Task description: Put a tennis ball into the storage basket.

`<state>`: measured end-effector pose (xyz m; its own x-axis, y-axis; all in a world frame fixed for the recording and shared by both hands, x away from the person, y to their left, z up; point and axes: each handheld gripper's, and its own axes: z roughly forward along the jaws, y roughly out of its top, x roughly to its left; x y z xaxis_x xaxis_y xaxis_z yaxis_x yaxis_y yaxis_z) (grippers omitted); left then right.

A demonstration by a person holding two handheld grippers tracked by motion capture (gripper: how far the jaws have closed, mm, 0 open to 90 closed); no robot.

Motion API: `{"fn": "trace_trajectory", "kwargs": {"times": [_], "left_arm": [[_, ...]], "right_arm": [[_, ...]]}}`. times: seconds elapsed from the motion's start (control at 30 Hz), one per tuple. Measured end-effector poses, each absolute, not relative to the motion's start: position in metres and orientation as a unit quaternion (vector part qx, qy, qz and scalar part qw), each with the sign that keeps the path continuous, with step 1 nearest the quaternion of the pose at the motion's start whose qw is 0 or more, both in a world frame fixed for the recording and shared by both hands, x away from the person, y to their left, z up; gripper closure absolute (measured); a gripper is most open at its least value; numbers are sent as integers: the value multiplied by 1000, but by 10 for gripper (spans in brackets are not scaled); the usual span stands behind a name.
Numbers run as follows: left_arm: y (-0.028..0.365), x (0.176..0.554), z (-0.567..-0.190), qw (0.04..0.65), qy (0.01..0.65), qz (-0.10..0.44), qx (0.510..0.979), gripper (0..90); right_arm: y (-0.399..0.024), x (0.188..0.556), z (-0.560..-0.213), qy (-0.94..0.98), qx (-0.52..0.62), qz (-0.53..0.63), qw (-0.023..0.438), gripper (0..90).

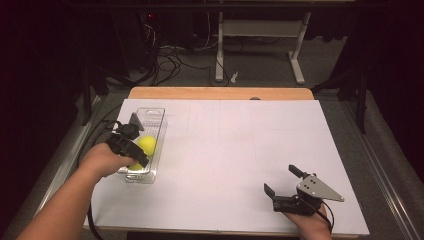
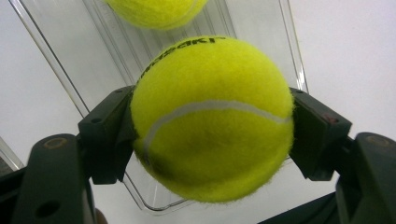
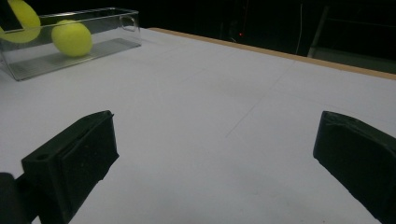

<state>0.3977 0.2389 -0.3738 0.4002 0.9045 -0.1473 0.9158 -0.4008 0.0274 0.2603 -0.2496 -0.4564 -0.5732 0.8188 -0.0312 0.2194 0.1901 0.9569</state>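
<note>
High view: the left gripper sits over the near end of the clear plastic tray at the desk's left side; a second tennis ball lies in the tray.

Left gripper view: the fingers are clamped on a tennis ball above the tray.

Right gripper view: the right gripper has its fingers apart, with nothing between them, over bare desk.

Dark room, grey floor with tangled cables, pale, perhaps metal desk frame behind.
</note>
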Motion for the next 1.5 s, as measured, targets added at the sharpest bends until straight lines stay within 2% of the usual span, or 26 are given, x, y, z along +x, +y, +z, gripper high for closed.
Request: {"fn": "trace_trajectory", "kwargs": {"times": [0.47, 0.5, 0.57, 0.63, 0.7, 1.5], "left_arm": [[239, 396, -369, 58, 541, -53, 838, 258], [239, 395, -368, 66, 536, -55, 840, 242], [239, 395, -363, 85, 535, -53, 839, 129], [238, 395, -360, 80, 531, -47, 843, 51], [238, 394, -358, 81, 531, -52, 842, 12], [226, 390, -361, 76, 518, -55, 850, 7]], "right_arm": [[-248, 260, -456, 717, 361, 523, 287, 2], [-248, 260, -456, 717, 360, 523, 287, 2], [-248, 260, -456, 717, 360, 524, 287, 3], [-248, 260, -456, 717, 360, 523, 287, 2], [-248, 260, -456, 716, 360, 524, 287, 2], [-248, 260, -456, 716, 361, 523, 288, 2]]}}
